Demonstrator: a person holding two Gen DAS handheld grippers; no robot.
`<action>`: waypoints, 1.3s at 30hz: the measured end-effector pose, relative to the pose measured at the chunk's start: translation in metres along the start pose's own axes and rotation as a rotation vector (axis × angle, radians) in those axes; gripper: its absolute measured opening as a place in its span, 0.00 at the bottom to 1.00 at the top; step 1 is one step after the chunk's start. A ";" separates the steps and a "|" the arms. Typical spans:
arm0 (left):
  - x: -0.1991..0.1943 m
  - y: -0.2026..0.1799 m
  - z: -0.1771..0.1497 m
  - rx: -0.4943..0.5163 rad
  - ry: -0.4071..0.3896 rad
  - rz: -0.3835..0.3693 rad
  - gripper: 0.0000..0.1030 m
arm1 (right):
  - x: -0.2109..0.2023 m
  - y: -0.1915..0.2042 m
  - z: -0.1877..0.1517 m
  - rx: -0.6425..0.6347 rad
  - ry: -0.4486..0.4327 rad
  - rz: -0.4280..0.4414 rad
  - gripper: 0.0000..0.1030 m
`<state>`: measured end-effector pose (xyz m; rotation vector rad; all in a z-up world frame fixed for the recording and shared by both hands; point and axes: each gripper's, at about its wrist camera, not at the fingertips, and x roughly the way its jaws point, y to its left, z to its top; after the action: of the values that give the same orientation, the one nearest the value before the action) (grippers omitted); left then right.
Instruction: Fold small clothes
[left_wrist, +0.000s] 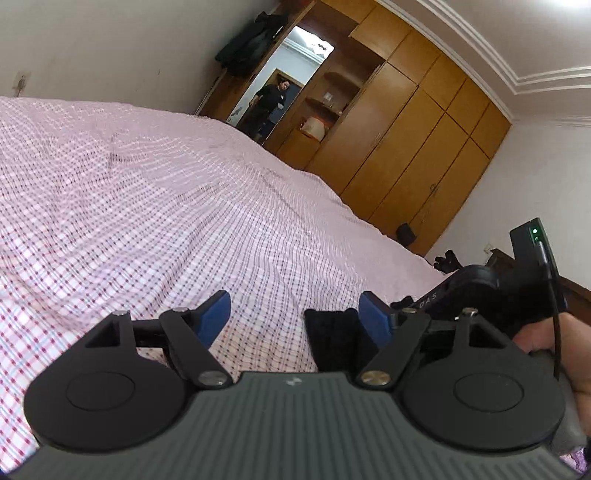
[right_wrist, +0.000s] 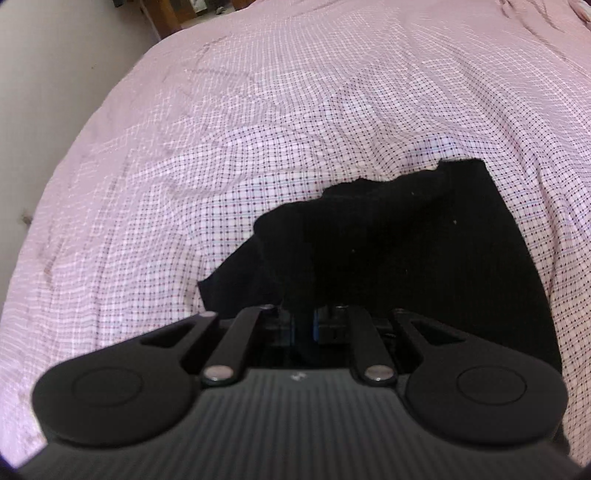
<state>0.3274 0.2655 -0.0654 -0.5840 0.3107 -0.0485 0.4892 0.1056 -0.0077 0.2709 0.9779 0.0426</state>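
A small black garment (right_wrist: 406, 240) lies on the pink checked bedsheet (right_wrist: 221, 147). My right gripper (right_wrist: 303, 325) is shut on the garment's near edge, and a fold of the cloth rises up between its blue pads. My left gripper (left_wrist: 295, 314) is open, low over the sheet (left_wrist: 147, 206), with its blue pads (left_wrist: 214, 317) wide apart. A corner of the black garment (left_wrist: 328, 332) lies just inside its right finger. The other gripper's body (left_wrist: 480, 291) and a hand show at the right edge of the left wrist view.
A wooden wardrobe (left_wrist: 417, 122) stands along the far wall beyond the bed. A mirror (left_wrist: 280, 85) in it reflects a person in black. Dark clothing (left_wrist: 255, 40) hangs beside the mirror. The bed's edge and a white wall (right_wrist: 55, 74) lie to the left in the right wrist view.
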 end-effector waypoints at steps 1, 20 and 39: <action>0.000 0.001 0.001 0.001 0.000 0.002 0.78 | -0.003 -0.001 0.003 0.012 -0.002 0.000 0.11; 0.014 -0.009 -0.005 0.041 0.050 0.037 0.83 | -0.006 0.003 0.002 0.154 0.015 0.323 0.58; 0.025 -0.082 -0.007 -0.067 0.191 -0.160 0.99 | -0.089 -0.154 -0.066 -0.188 -0.318 0.420 0.72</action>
<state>0.3524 0.1901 -0.0328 -0.6709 0.4523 -0.2497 0.3711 -0.0433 -0.0079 0.2953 0.5831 0.4601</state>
